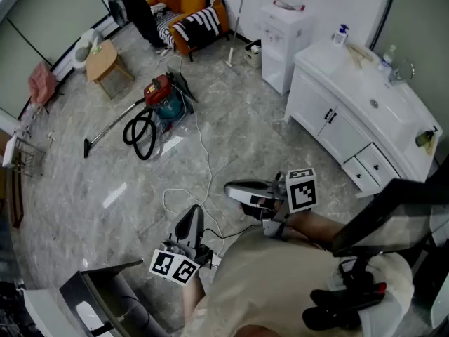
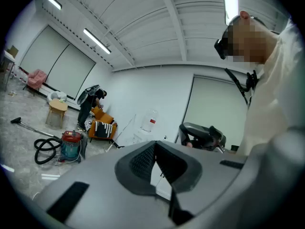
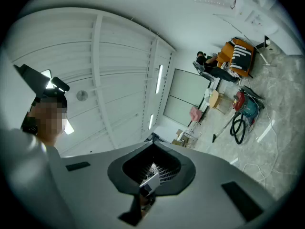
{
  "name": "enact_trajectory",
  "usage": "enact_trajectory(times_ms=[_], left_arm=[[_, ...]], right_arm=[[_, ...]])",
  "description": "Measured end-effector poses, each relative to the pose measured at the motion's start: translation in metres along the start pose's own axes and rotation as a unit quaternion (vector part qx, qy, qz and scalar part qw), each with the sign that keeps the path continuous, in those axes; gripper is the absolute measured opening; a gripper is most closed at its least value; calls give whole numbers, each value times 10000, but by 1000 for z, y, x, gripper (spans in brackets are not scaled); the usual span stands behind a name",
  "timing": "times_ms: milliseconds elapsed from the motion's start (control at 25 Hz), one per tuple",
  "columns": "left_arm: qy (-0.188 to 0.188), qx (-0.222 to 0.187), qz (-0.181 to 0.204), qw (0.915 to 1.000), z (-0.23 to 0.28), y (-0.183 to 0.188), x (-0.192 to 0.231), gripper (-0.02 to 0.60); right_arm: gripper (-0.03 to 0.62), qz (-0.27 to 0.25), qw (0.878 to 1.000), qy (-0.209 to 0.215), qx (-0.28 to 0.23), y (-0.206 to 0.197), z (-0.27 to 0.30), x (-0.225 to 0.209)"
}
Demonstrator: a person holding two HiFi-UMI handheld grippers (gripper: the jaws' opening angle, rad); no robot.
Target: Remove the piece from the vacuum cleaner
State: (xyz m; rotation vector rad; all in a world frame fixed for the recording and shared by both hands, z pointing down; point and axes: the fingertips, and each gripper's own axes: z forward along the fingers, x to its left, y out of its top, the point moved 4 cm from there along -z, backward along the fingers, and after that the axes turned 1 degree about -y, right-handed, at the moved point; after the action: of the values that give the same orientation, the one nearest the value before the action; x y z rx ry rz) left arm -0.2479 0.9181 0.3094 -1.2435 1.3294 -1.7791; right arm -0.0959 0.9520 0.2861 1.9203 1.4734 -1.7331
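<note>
The vacuum cleaner (image 1: 163, 98), with a red lid and a teal body, stands on the marble floor far ahead of me. Its black hose (image 1: 140, 133) is coiled in front and its wand (image 1: 112, 126) lies out to the left. It also shows small in the left gripper view as the vacuum cleaner (image 2: 71, 144) and in the right gripper view as the vacuum cleaner (image 3: 248, 106). My left gripper (image 1: 193, 214) and right gripper (image 1: 231, 188) are held close to my body, well short of it. Both have their jaws together with nothing between them.
A white power cable (image 1: 205, 161) snakes over the floor from the vacuum toward me. A white sink cabinet (image 1: 344, 121) and a water dispenser (image 1: 284, 37) stand at the right, an orange chair (image 1: 189, 16) and a small wooden stool (image 1: 105, 62) at the back. A person (image 1: 137, 5) stands by the chair.
</note>
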Motion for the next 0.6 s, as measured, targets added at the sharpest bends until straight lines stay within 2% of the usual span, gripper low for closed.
enact_trajectory(times_ms=[160,360,400,520,600], left_arm=[[152,138,-75,9998,14,-13,-9,3],[208,705,840,9938,72,-23,-22,3],[325,766,839,9930,81,-25,-20,3],[678,780,471,9935,104,-25,-13,3],[757,806,369,9932,120,-25,-14,3]], right_arm=[[2,167,9998,36,130,13,-8,-7],[2,-7,9988,-164,457,50,-30,-36],[2,57,9988,-183,442,59,-35,-42],[2,383,9985,-260,305,83,-48,-58],[2,485,9986,-107,203,101,-58,-62]])
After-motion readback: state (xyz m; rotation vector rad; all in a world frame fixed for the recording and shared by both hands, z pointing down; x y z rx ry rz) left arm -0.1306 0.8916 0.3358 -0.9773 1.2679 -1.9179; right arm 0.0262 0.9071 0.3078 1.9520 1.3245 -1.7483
